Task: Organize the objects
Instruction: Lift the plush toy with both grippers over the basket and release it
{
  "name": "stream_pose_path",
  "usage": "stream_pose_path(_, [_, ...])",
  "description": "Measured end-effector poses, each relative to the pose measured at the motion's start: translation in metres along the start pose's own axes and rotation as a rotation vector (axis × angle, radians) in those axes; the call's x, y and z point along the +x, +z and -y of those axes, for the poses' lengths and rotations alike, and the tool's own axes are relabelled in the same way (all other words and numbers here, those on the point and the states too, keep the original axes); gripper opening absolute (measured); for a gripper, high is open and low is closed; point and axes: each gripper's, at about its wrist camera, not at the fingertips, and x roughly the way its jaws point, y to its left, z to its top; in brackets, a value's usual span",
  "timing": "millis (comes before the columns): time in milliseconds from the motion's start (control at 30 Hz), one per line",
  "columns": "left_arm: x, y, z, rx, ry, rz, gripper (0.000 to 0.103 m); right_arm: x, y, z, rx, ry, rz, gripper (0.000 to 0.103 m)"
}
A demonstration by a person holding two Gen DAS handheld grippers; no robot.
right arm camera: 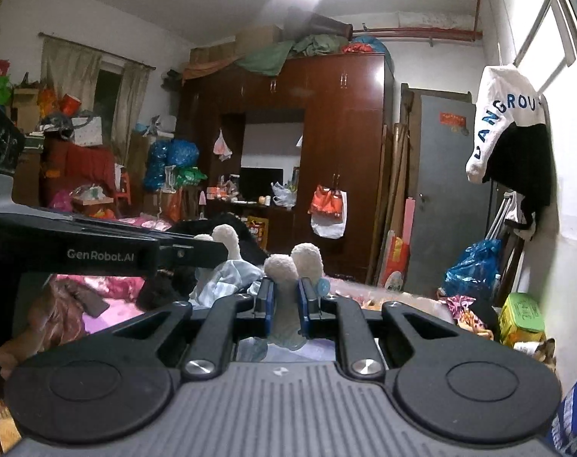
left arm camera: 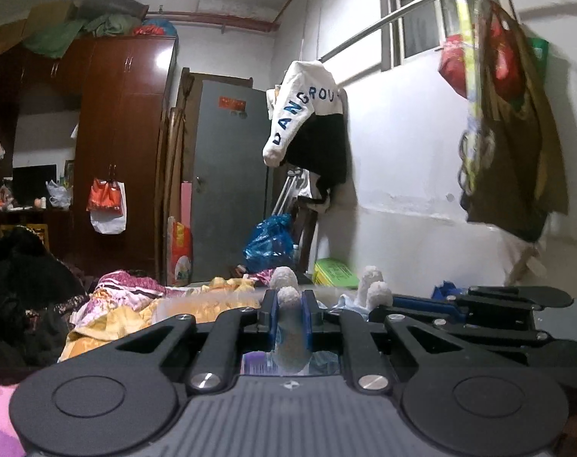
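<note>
Left wrist view: your left gripper (left arm camera: 288, 316) is clamped on a fleecy cream sock (left arm camera: 288, 327), whose long axis runs forward along the fingers. The right gripper (left arm camera: 414, 304) sits just beside, pinching its mate (left arm camera: 376, 289). A hanging garment (left arm camera: 300, 110) reads "DANGROU".

Right wrist view: your right gripper (right arm camera: 286, 304) pinches its sock (right arm camera: 284, 293), above the bed (right arm camera: 109, 312); the left gripper (right arm camera: 197, 253) body reads "GenRobot.AI".

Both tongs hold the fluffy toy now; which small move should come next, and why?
Probably lift together, slowly. The left tongs and the right tongs each pinch one cream fluffy limb of the pale blue plush toy, which lies on the cluttered bedding. Uneven pulling might stretch it.
</note>
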Motion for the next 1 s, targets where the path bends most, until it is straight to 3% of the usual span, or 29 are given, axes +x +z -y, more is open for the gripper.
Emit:
stream_pose_path(200, [0.063, 0.031, 0.014, 0.012, 0.005, -0.057, 0.016, 0.036, 0.024, 0.045, 0.016, -0.048, -0.054, 0.015])
stream_pose_path(433, [0.136, 0.019, 0.035, 0.027, 0.05, -0.175, 0.016, 0.059, 0.003, 0.087, 0.078, -0.121, -0.145, 0.015])
stream_pose_path(667, [0.149, 0.002, 0.043, 0.083, 0.089, -0.221, 0.018, 0.071, -0.019, 0.089, 0.098, -0.116, -0.217, 0.017])
stream_pose_path(767, [0.146, 0.001, 0.046, 0.131, 0.17, -0.198, 0.037, 0.069, -0.019, 0.085, 0.089, -0.167, -0.245, 0.041])
stream_pose_path(833, [0.139, 0.003, 0.041, 0.114, 0.205, -0.171, 0.06, 0.061, -0.016, 0.085, 0.092, -0.21, -0.231, 0.055])
stream_pose_path(900, [0.129, 0.003, 0.032, 0.073, 0.197, -0.162, 0.067, 0.057, -0.014, 0.089, 0.105, -0.209, -0.234, 0.073])
stream_pose_path(967, [0.11, 0.002, 0.022, 0.031, 0.163, -0.141, 0.076, 0.048, -0.013, 0.087, 0.096, -0.204, -0.224, 0.098])
stream_pose_path(1000, [0.102, 0.001, 0.019, 0.02, 0.148, -0.128, 0.082, 0.042, -0.013, 0.085, 0.082, -0.204, -0.212, 0.1])
